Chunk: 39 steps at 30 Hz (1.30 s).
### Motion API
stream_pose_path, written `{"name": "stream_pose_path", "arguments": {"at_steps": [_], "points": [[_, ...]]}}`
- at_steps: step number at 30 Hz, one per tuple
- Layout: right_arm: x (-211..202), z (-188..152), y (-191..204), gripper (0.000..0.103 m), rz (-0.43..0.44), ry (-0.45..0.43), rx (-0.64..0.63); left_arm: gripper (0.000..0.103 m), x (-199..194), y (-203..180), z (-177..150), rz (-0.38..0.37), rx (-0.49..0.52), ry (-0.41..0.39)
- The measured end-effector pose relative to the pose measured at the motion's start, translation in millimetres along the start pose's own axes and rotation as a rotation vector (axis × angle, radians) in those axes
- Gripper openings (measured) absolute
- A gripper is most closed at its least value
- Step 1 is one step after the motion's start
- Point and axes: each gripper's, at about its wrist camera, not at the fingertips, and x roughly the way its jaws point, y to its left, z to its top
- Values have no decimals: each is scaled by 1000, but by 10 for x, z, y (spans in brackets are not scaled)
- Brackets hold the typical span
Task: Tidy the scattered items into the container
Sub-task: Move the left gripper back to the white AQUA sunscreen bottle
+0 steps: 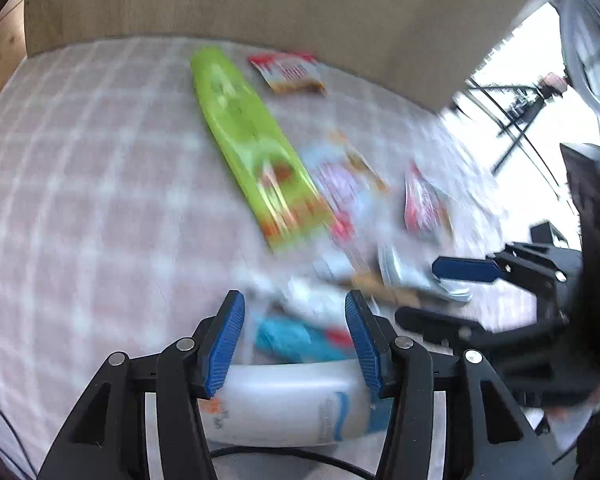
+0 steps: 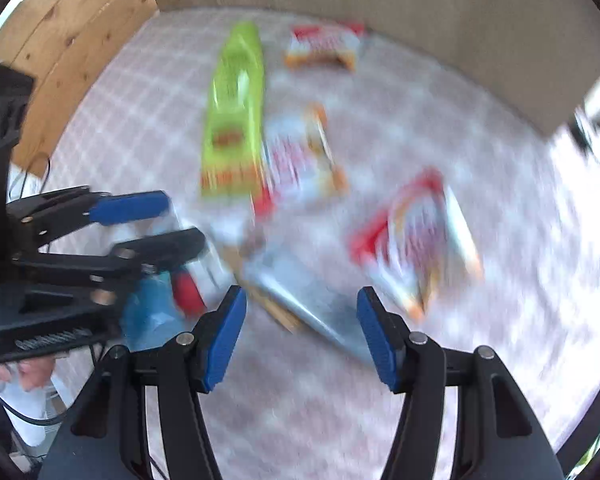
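Hovering over a checked tablecloth (image 1: 80,200), both grippers point steeply down and everything is smeared with blur. Far left is bare cloth, plenty of free room. Then the left gripper (image 1: 296,332), jaws parted: a white bottle (image 1: 284,404) lies crosswise low between its fingers, but whether the pads press on it I cannot tell. Just ahead of the tips sits a teal-and-red packet (image 1: 296,340). Next, the long green pack (image 1: 252,140), its long axis running away toward the far wall, nearer this hand than the other. Moving right, a white-and-red pouch (image 2: 300,156) lies touching the green pack's side, with a red-topped sachet (image 2: 324,46) near the far edge. The right gripper (image 2: 302,336) is spread with nothing between its pads; a silvery flat packet (image 2: 300,292) lies diagonally just ahead. Rightmost, another red-edged pouch (image 2: 420,240), open cloth beyond. No container shows in either view
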Motion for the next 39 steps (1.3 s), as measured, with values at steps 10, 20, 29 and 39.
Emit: {"name": "stream_pose_path", "arguments": {"at_steps": [10, 20, 29, 39], "points": [[-300, -934, -312, 56, -87, 9, -17, 51, -278, -685, -726, -77, 162, 10], [-824, -1169, -570, 60, -133, -193, 22, 67, -970, -630, -927, 113, 458, -126], [-666, -1250, -38, 60, -13, -173, -58, 71, -498, -774, -1006, 217, 758, 1], [-482, -1393, 623, 60, 99, -192, -73, 71, -569, 159, -887, 169, 424, -26]]}}
